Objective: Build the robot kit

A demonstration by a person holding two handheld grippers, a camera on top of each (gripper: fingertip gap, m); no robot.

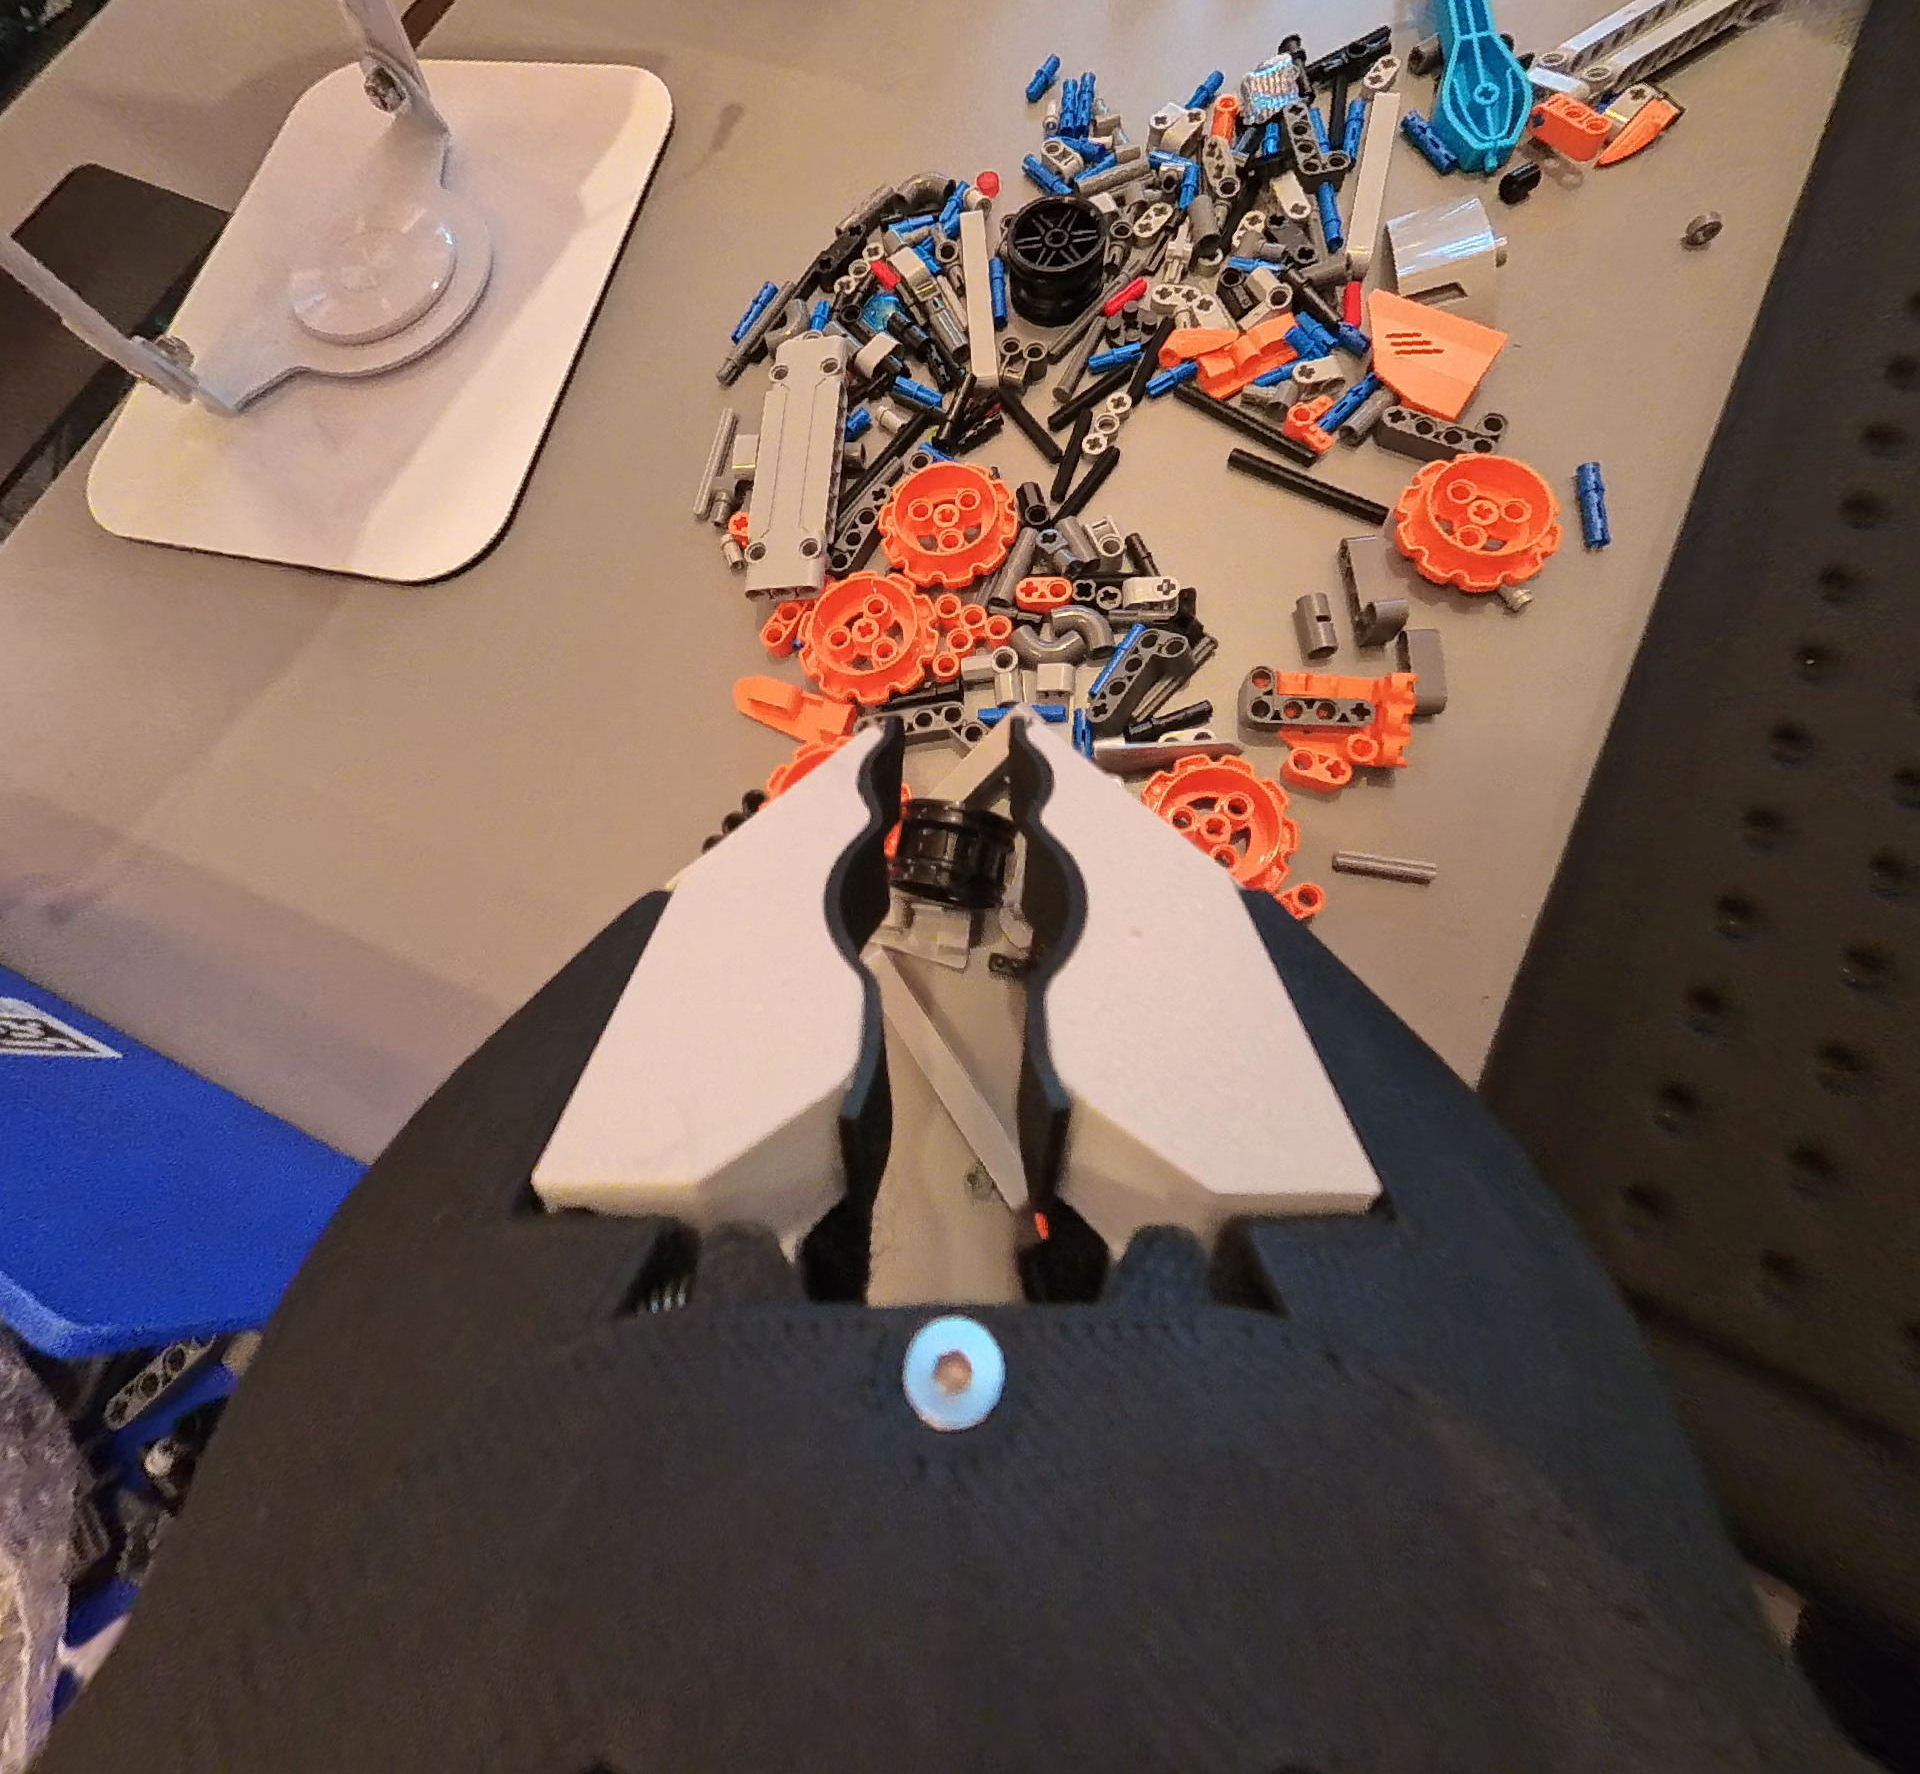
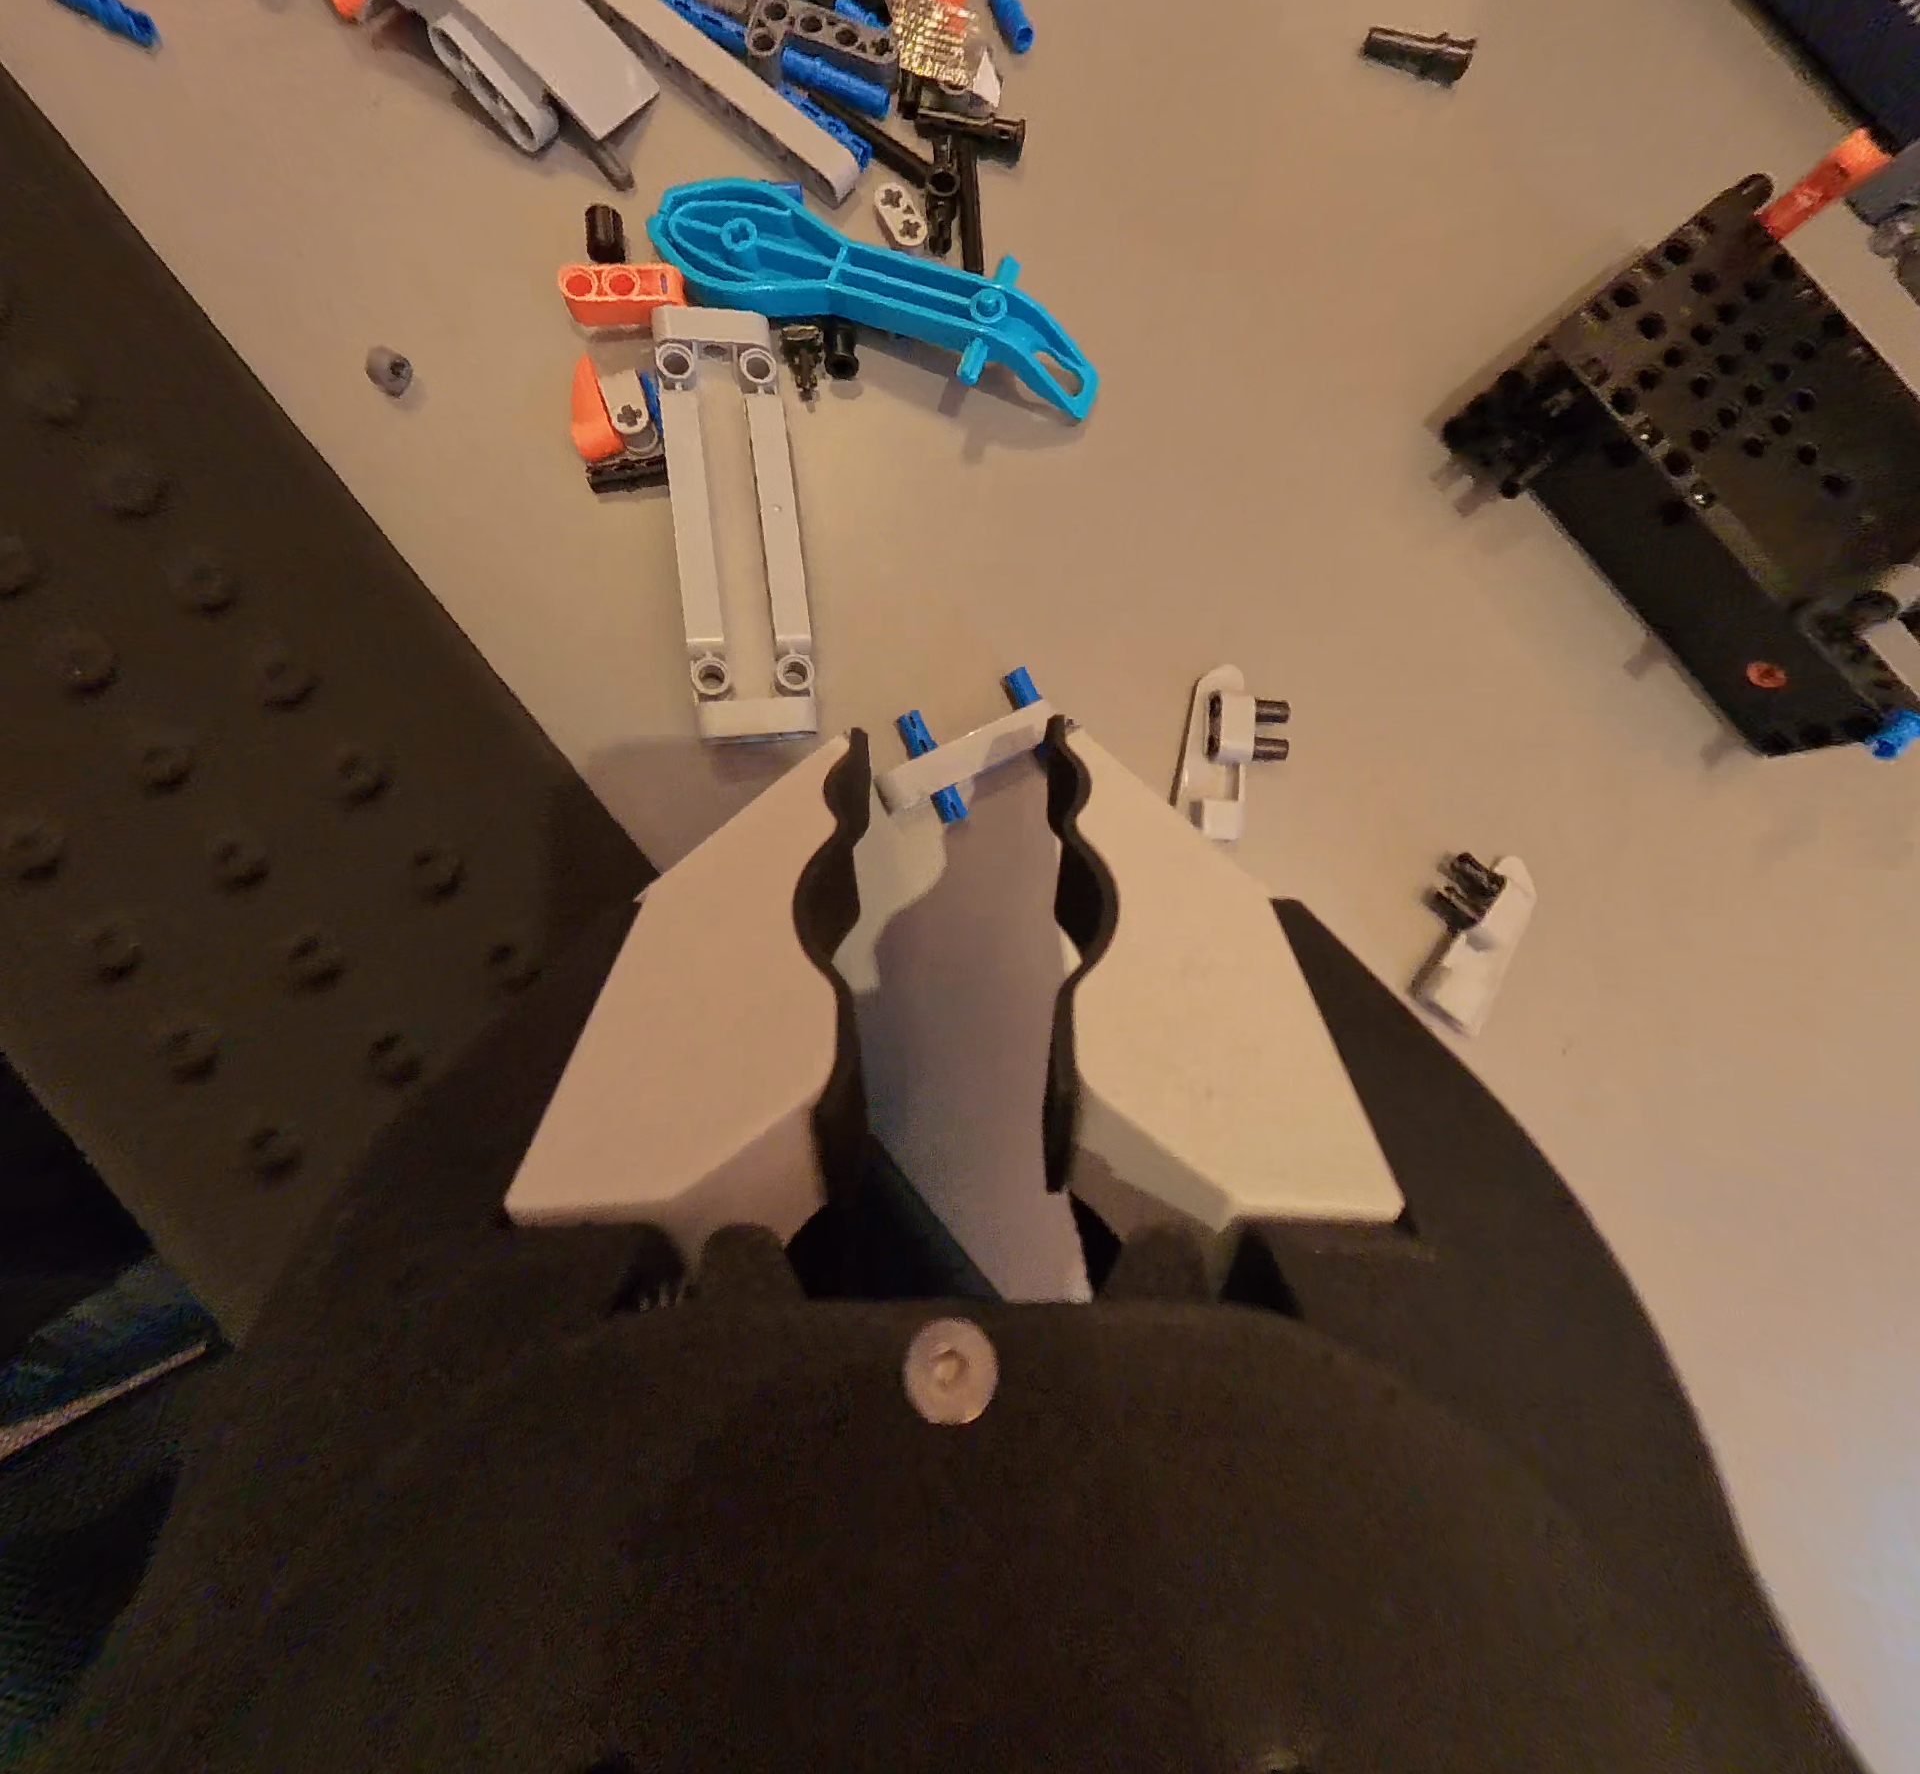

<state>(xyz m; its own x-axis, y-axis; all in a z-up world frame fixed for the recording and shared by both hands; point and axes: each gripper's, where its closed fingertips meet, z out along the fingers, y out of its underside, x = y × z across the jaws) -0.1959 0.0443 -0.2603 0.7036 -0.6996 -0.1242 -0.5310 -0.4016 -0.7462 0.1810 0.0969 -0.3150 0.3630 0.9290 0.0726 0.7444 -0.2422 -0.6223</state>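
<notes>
While the left gripper (image 1: 951, 737) tilts over the pile (image 1: 1101, 353), nipping a grey piece (image 1: 971, 774), the right gripper (image 2: 951, 737) beside the pile pinches a beam (image 2: 961, 756).

Glossy plastic bricks (image 1: 1122, 436); matt smooth table (image 1: 520, 737); rough printed black hand-held gripper (image 1: 954, 748) body.

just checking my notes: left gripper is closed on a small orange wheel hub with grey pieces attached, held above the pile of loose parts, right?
Not quite. The left wrist view shows the left gripper closed on a small black wheel hub, not an orange one. The rest holds: grey pieces are attached to it, and it is held above the pile of loose parts.
</notes>
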